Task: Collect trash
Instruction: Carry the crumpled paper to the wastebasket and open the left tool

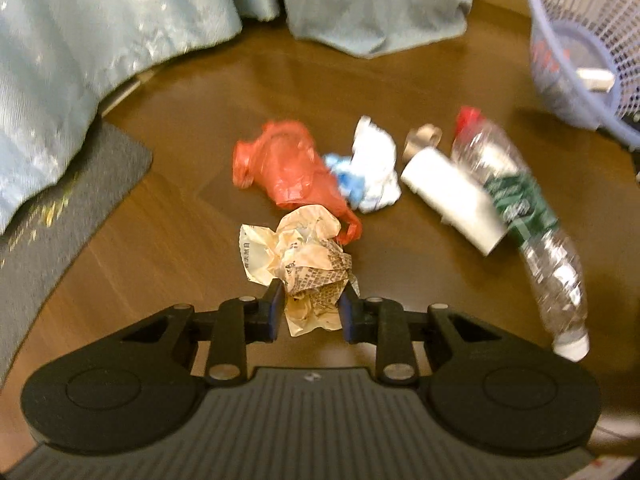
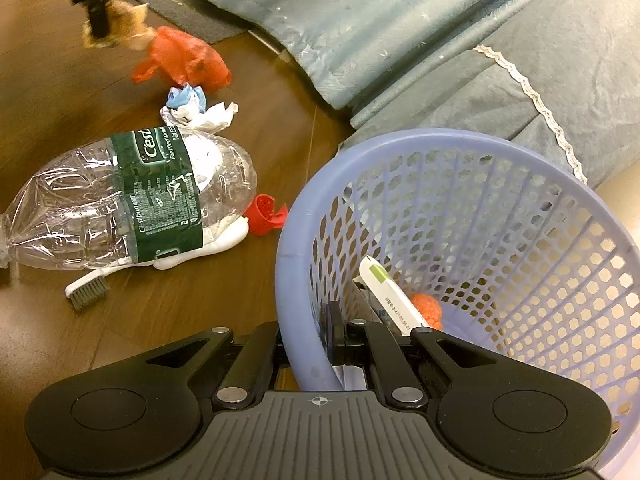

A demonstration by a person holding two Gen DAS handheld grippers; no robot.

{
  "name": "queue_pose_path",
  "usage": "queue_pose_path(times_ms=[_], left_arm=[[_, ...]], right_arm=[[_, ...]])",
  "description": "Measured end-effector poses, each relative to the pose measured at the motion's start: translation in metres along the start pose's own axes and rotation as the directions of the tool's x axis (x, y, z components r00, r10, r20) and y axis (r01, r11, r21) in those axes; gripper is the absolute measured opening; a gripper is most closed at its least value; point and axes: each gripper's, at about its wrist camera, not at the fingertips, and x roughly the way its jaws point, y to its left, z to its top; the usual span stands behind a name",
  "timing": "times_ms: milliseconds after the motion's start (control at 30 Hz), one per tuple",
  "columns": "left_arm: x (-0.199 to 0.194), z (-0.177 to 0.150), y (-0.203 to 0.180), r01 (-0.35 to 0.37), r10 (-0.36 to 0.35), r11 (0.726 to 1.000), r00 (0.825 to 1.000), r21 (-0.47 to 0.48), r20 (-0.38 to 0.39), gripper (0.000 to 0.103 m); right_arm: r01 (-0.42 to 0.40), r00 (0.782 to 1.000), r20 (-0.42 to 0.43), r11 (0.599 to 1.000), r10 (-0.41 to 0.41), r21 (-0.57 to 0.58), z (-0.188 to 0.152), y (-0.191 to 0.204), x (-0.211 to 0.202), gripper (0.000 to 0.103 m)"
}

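- Clamping on a crumpled tan wrapper (image 1: 308, 276), the left gripper (image 1: 311, 312) is hovering over the brown wood floor (image 1: 168, 224).
- Pinching the lavender basket (image 2: 500, 168) rim, the right gripper (image 2: 308, 344) is holding it beside the crushed bottle (image 2: 120, 204).
- Blue-grey drapery (image 1: 80, 40) is pooling behind the red bag (image 1: 288, 164).

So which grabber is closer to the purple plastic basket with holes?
Right. The right gripper is clamped on the purple plastic basket's rim; the left gripper holds crumpled tan paper across the floor.
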Motion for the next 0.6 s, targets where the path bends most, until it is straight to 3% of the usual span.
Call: queue_pose_path(times_ms=[300,600], left_arm=[[-0.03,0.043,-0.024,0.058,-0.066,0.996,0.991,0.066,0.115,0.024],[-0.051,0.086,-0.068,0.161,-0.197,0.97,0.96,0.182,0.199,0.024]], right_arm=[[0.001,1.0,0.0,1.0,-0.001,-0.001,0.0,0.0,0.0,0.001],[0.0,1.0,0.001,1.0,0.0,0.003,0.0,0.0,0.0,0.001]])
